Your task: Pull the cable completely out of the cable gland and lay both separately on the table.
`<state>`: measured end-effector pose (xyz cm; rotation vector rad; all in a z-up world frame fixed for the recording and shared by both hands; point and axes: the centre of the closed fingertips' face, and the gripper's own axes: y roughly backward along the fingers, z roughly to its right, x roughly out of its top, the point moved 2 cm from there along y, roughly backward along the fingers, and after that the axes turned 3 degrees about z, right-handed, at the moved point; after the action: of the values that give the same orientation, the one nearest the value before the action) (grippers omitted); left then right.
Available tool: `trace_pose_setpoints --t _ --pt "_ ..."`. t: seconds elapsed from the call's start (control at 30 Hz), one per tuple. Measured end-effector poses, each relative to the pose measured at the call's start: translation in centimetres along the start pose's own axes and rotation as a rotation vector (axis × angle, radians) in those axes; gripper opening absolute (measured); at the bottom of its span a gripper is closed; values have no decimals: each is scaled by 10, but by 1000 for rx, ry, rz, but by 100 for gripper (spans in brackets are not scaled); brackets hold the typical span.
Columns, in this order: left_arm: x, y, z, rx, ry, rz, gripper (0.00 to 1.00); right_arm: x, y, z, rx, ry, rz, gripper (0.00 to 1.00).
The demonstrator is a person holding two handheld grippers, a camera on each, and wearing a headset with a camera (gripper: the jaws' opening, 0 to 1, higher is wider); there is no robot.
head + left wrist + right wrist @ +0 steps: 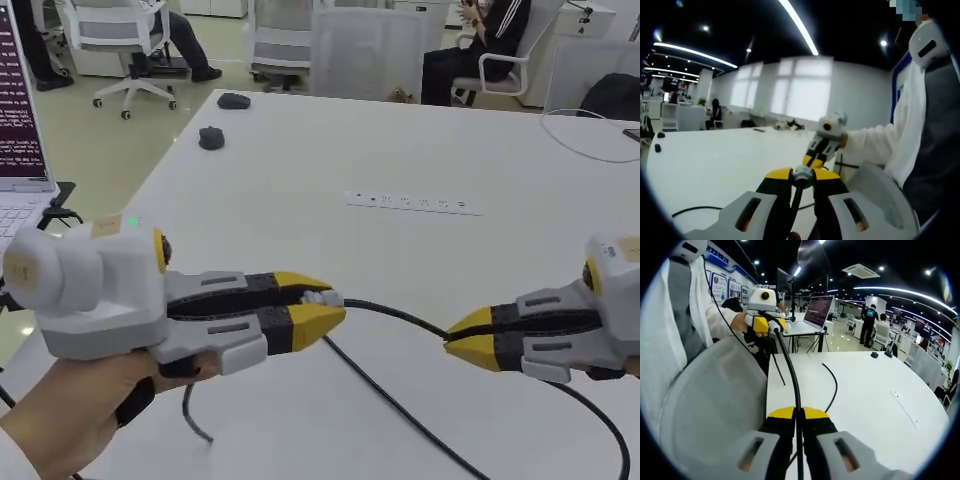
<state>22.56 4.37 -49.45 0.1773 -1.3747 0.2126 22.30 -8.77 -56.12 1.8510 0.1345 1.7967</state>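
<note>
Cable [400, 318] (black, round) in right gripper [447, 343], pale gland [320, 297] in left gripper [338, 301]

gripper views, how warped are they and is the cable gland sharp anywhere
Left gripper view: heavy fisheye, the ceiling light strip curves; the cable gland is sharp. Right gripper view: the table bows at its far edge, the cable is crisp. Head view: straight lines, even light, gland small but clear.

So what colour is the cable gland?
The cable gland is light grey, clearest in the left gripper view.
</note>
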Motion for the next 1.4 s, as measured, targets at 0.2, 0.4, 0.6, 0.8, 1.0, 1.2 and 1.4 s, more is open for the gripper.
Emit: trace_pose_setpoints --t 0.2,0.4,0.6,0.8,1.0,1.2,1.4 --pt "1 -2 1 6 -7 8 16 2 2 1 -15 31 -20 4" --pt "7 -3 3 11 -10 14 16 22 4 1 -18 76 10 13" --pt "7 -9 7 3 -24 -6 16 64 2 -9 13 143 102 20" --pt "5 -18 11 -13 -35 -26 16 87 -7 -23 58 214 127 19" --pt "4 -25 16 -25 -44 -44 16 96 -17 -30 71 273 127 16" --pt "5 -27 19 -33 -52 -53 16 90 -20 -30 86 286 121 7" --pt "7 -25 16 -26 -45 -45 16 92 -20 -31 68 326 145 3"
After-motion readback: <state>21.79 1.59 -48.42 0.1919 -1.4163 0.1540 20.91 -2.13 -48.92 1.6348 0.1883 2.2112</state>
